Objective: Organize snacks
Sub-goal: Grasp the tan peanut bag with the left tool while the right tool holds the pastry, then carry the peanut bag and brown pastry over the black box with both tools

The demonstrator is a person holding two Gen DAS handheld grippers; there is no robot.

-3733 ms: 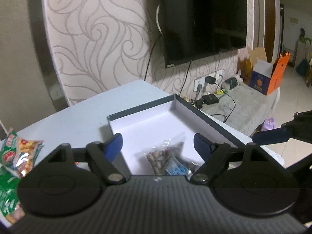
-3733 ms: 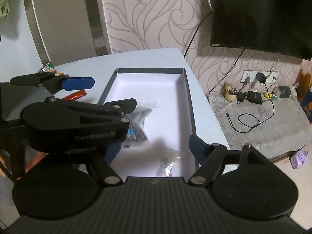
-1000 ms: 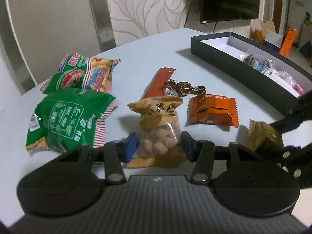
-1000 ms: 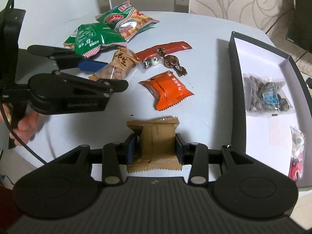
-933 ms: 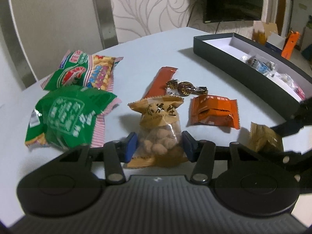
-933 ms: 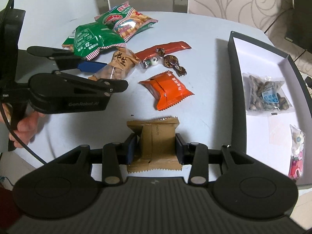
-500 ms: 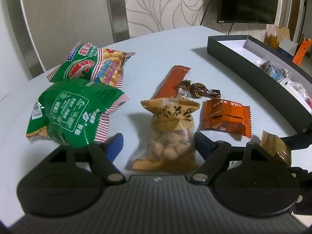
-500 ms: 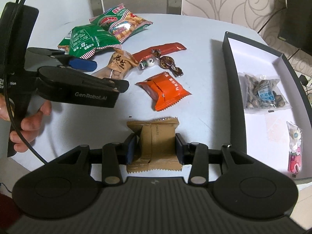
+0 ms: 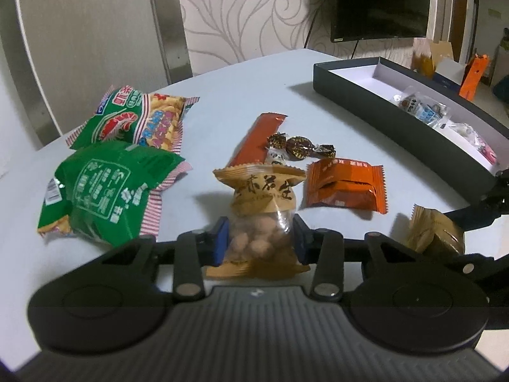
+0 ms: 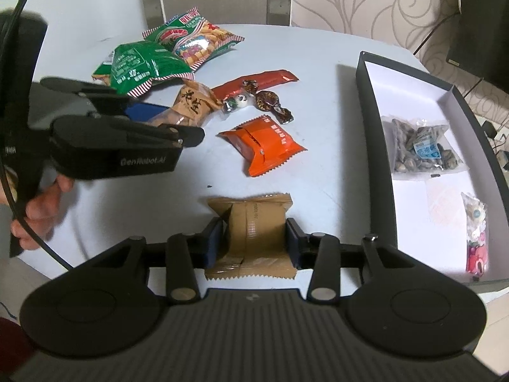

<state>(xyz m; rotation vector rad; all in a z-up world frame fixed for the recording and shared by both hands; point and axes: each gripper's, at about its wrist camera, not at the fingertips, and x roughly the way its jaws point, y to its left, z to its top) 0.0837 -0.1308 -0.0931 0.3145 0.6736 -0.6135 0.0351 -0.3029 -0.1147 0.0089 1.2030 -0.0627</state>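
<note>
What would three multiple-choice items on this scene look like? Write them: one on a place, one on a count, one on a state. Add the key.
1. Where is the seed bag?
A. on a chair
B. in the box
C. on the floor

2. How many green bags lie on the table?
A. one
B. two
C. four

3. The right gripper is:
A. open and empty
B. shut on the brown packet
C. shut on the orange packet

Key:
1 B: the seed bag rests on the box's white bottom.
2 B: two green bags lie side by side at the table's far edge.
3 B: the jaws press both sides of the brown packet.
</note>
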